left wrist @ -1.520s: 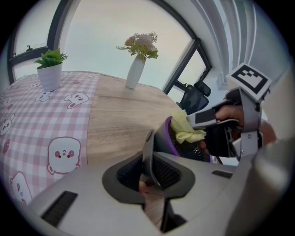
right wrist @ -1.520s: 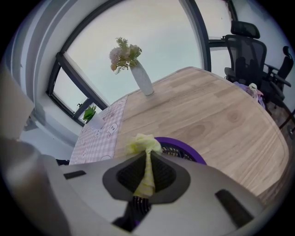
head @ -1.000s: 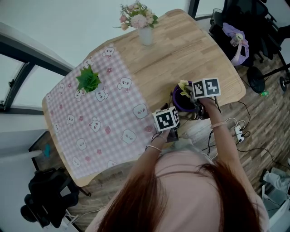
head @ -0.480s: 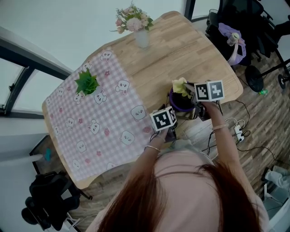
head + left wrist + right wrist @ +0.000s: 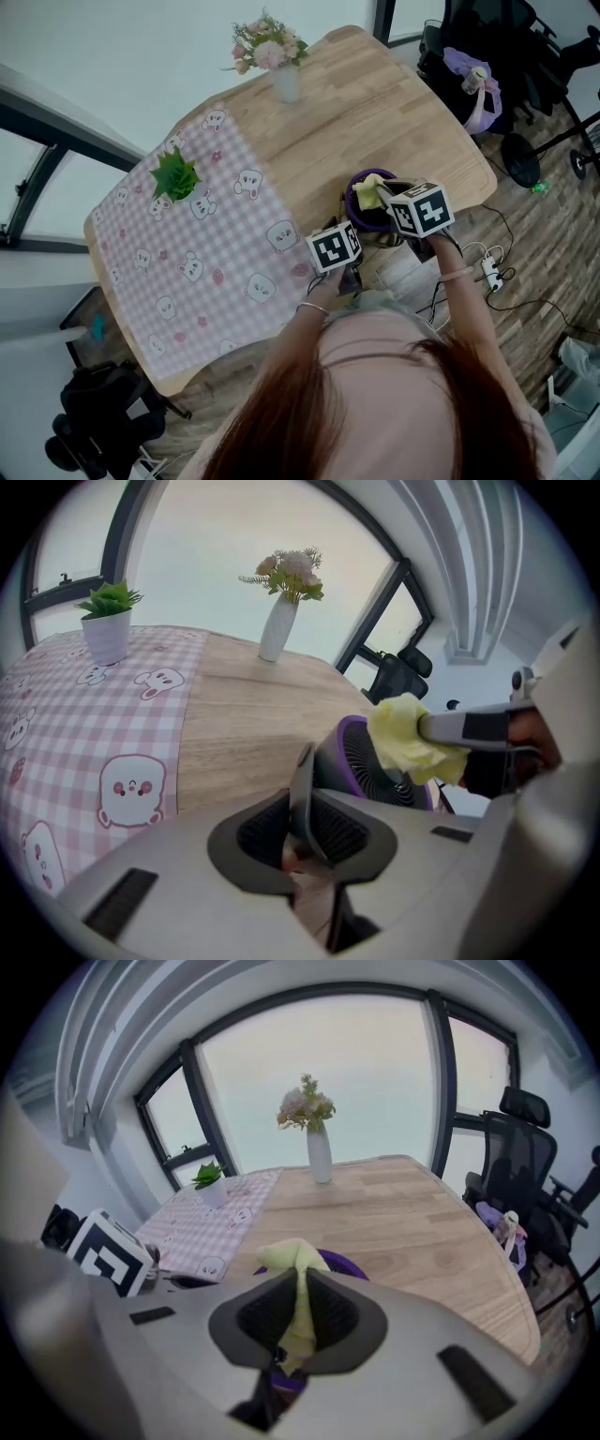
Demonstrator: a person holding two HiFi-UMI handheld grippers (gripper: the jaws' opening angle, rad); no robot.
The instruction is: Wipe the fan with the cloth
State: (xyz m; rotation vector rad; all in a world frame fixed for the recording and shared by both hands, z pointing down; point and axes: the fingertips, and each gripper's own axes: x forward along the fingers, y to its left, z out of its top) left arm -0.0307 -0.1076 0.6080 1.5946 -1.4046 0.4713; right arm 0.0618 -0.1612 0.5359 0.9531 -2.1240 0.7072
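1. The fan (image 5: pixel 359 180) was round, with a glossy purple rim and a dark ribbed grille. It stood near the front edge of the pale wooden table (image 5: pixel 375 103), just beside a pink checked tablecloth (image 5: pixel 187 272) printed with cartoon faces.
2. The soft, crumpled yellow cloth (image 5: pixel 405 738) lay against the fan's upper rim.
3. Only the left gripper view showed the grille's fine ribs and the cloth bunched on the rim. Only the right gripper view showed the cloth running back as a narrow strip between its jaws, and a black office chair (image 5: pixel 520 1147).
4. The right gripper (image 5: pixel 295 1309) was clamped on the cloth, tilted down over the fan.
5. The left gripper (image 5: pixel 305 803) pinched the fan by a thin dark edge, angled downward, close beside the right one.
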